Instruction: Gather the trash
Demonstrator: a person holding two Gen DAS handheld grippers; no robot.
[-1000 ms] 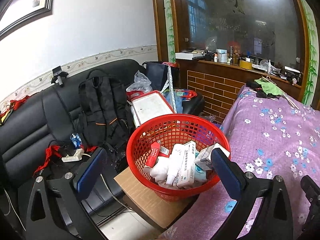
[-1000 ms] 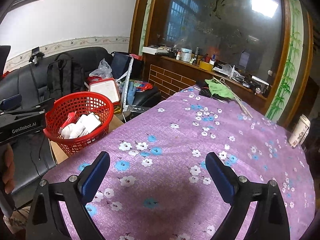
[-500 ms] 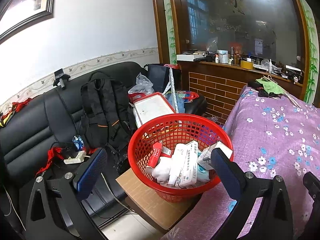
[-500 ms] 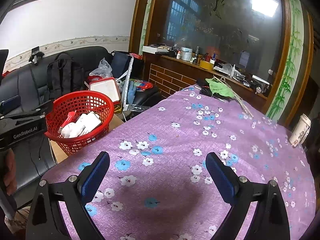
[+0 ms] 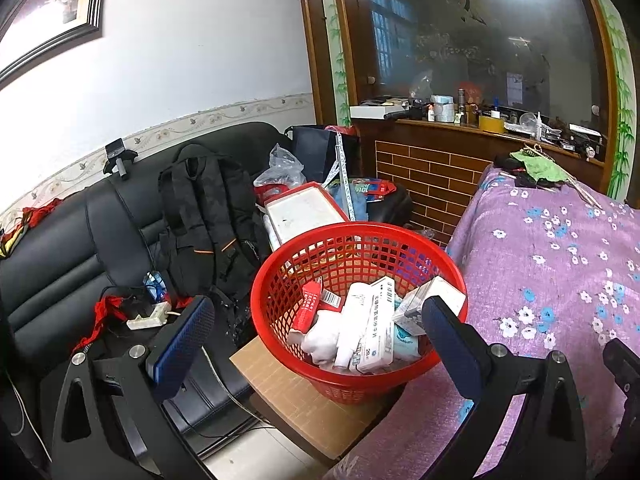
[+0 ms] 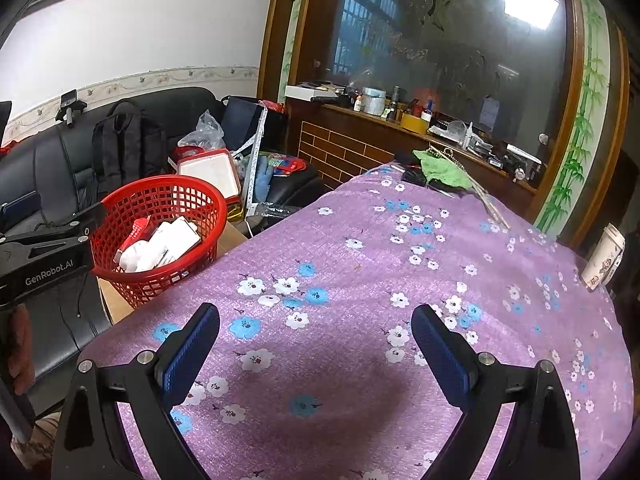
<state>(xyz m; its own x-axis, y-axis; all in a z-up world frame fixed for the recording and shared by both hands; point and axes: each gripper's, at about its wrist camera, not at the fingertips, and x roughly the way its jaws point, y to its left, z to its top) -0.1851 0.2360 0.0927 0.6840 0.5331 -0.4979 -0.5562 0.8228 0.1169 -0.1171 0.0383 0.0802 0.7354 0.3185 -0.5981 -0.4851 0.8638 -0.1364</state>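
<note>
Red basket upright (mouth up), boxes inside.

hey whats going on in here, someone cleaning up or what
A person is collecting trash with a hand-held gripper in each hand. The left hand-held gripper is open and empty, pointed at a red basket that already holds boxes and wrappers and sits on a cardboard box beside the table. The right hand-held gripper is also open and empty, over the purple flowered tablecloth, where no trash shows nearby. A green cloth and a cup remain at the far edges.
</note>
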